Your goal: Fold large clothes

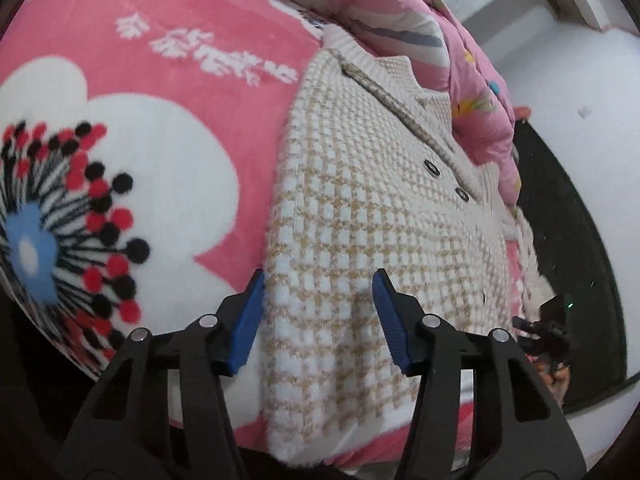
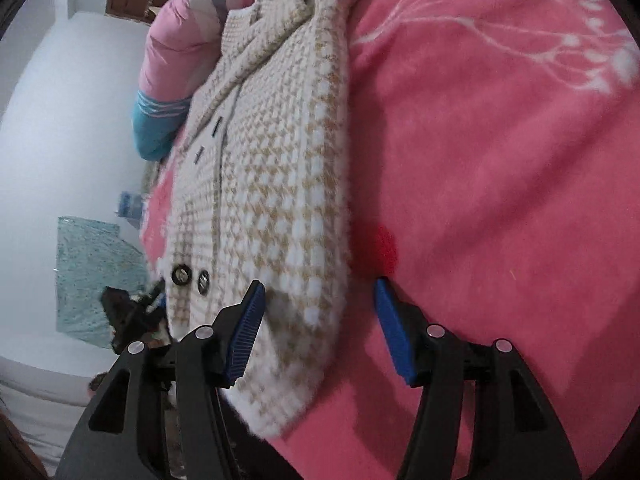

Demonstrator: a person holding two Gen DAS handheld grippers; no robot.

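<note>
A cream and tan checked knit cardigan (image 1: 360, 208) with dark buttons lies flat on a pink fleece blanket (image 1: 160, 80). My left gripper (image 1: 318, 304) is open, its blue pads (image 1: 248, 320) straddling the cardigan's near left edge just above the fabric. In the right wrist view the cardigan (image 2: 280, 184) runs up the left half of the blanket (image 2: 500, 180). My right gripper (image 2: 318, 312) is open over the cardigan's near corner, the left pad (image 2: 246, 328) above the knit, the right pad over bare blanket. The other gripper (image 1: 548, 328) shows at the cardigan's far side.
A pink quilt (image 1: 460, 60) is bunched at the cardigan's collar end, also in the right wrist view (image 2: 176, 48). The bed edge drops to a dark floor (image 1: 568, 240). A white wall (image 2: 60, 120) and a teal patterned sheet (image 2: 92, 268) lie beyond the bed.
</note>
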